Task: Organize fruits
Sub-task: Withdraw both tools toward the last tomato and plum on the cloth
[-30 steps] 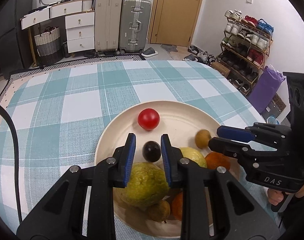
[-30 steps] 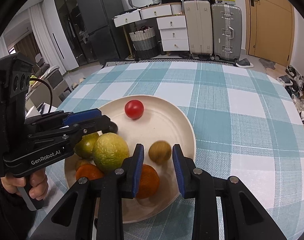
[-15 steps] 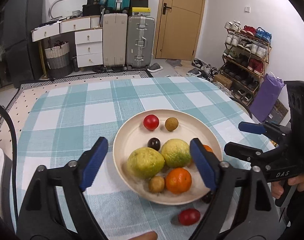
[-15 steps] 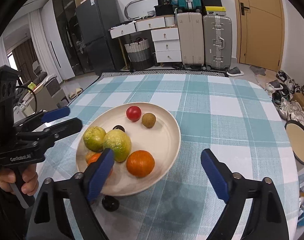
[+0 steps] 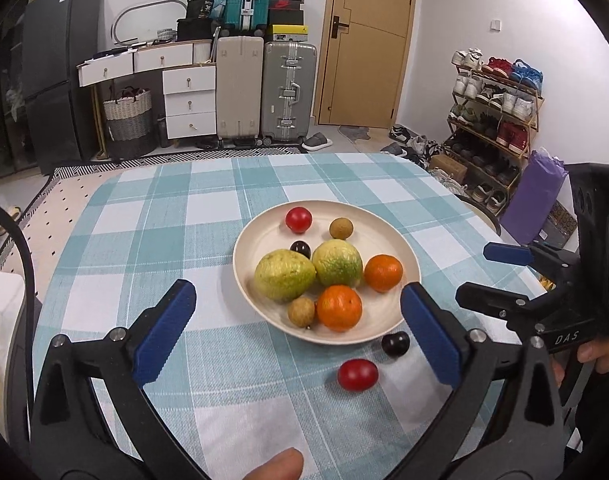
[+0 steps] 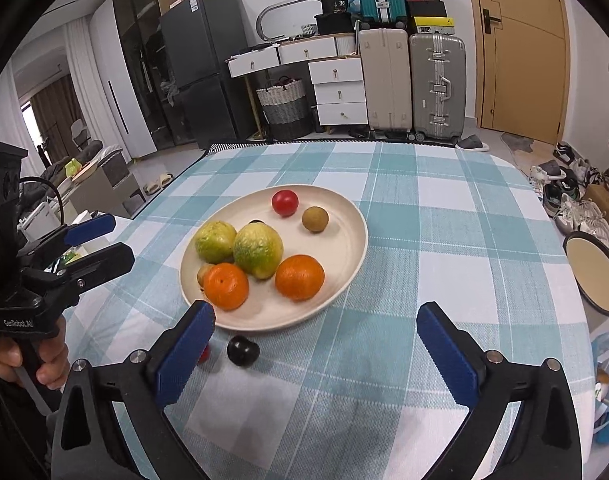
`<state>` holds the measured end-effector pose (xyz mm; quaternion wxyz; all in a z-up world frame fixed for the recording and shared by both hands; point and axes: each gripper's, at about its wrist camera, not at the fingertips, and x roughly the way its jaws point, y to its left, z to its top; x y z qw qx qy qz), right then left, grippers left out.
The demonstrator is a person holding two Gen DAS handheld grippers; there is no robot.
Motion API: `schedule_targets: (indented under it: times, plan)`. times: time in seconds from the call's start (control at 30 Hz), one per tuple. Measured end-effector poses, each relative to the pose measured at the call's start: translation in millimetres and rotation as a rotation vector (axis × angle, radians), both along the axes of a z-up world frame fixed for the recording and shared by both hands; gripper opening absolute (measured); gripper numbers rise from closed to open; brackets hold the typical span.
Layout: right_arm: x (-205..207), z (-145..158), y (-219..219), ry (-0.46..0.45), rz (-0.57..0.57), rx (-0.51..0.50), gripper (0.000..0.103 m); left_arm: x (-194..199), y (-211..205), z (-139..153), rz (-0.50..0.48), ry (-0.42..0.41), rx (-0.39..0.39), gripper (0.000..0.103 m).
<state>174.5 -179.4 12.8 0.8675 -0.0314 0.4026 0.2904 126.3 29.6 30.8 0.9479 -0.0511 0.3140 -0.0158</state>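
My left gripper (image 5: 296,336) hangs over the desk (image 5: 152,240), fingers spread wide and holding nothing. The plate (image 5: 400,248) of fruit sits mid-desk; a red tomato (image 5: 357,374) and dark plum (image 5: 395,343) lie just near of it. My right gripper (image 6: 316,352) likewise gapes, holding nothing.

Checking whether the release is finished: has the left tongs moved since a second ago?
Yes. The left tongs have opened and pulled back off the round cream plate toward the table's near edge.
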Motion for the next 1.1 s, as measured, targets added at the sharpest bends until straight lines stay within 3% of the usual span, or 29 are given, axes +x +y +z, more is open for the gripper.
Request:
schedule_targets:
  times: [0.33, 0.77, 0.93, 1.1]
  plan:
    - [-16, -10, 1, 0.012, 0.015, -0.018, 0.103, -18, -5, -19, 0.012, 0.038, 0.002, 0.102]
    - [-18, -38, 21, 0.115, 0.063, -0.042, 0.102, -14, -9, -55, 0.019, 0.116, -0.005, 0.102]
    - [-19, -46, 29, 0.121, 0.087, -0.069, 0.097, -12, -9, -63, 0.012, 0.135, -0.002, 0.102]
    - [-19, -51, 35, 0.131, 0.103, -0.102, 0.086, -10, -8, -69, 0.011, 0.15, -0.011, 0.102]
